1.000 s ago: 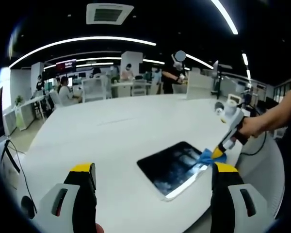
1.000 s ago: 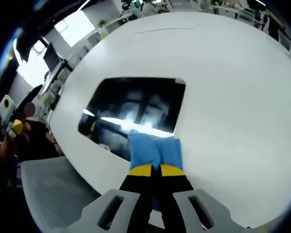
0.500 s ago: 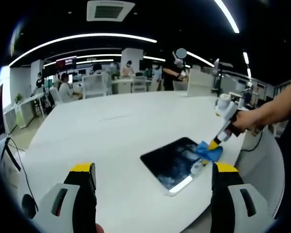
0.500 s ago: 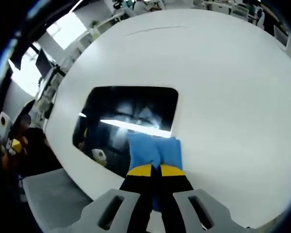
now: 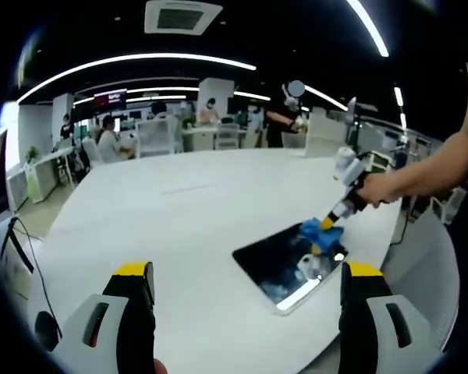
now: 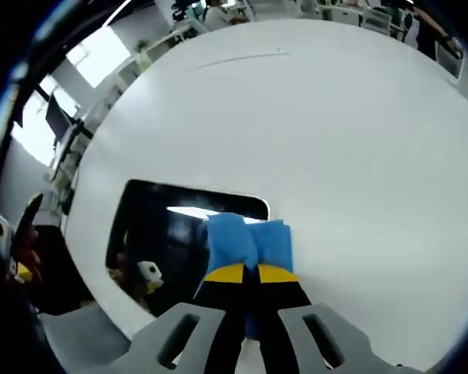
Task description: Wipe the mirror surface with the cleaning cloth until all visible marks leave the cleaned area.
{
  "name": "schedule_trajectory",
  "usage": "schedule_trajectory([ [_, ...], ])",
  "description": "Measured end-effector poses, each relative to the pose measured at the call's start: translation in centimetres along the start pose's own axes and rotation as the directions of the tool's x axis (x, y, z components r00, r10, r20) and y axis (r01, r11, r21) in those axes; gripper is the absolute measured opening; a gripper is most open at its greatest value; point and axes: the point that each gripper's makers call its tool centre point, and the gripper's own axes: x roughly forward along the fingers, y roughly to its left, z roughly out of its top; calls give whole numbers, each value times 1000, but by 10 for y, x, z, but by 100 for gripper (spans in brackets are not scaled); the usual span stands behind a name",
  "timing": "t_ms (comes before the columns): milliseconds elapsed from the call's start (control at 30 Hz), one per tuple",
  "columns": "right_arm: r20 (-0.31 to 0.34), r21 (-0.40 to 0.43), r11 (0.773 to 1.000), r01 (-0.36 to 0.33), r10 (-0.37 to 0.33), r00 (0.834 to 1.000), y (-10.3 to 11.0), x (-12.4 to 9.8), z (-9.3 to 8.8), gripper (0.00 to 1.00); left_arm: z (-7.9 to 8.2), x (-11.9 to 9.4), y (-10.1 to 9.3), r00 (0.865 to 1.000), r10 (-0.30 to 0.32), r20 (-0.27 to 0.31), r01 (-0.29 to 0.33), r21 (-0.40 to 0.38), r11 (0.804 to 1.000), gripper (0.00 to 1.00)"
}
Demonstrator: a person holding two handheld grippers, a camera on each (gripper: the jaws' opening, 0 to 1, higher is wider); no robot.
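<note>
- White and round, the table takes up most of both views, in an open office with ceiling strip lights and people seated at far desks.
- Nearest in the left gripper view, the left gripper hangs above the table edge, its two yellow-tipped jaws spread wide apart with nothing between them.
- Beyond it, the mirror lies flat on the table near the edge, dark and reflective.
- At the mirror's far corner, the right gripper, held by a person's hand, presses the blue cleaning cloth onto the glass.
- In the right gripper view, the right gripper has its jaws clamped together on the cleaning cloth, which lies over the mirror at its edge, partly on the table.
</note>
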Motion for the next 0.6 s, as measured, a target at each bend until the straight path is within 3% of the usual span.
schedule_trajectory([
  [267,11,-1,1000,15,-15,1000,-9,11,26,0,-2,1,3,1000,2,-10,-2,-6,1000,99],
  [600,19,-13,999,37,-36,999,-12,16,45,0,1,2,12,1000,25,11,-25,-21,999,99],
])
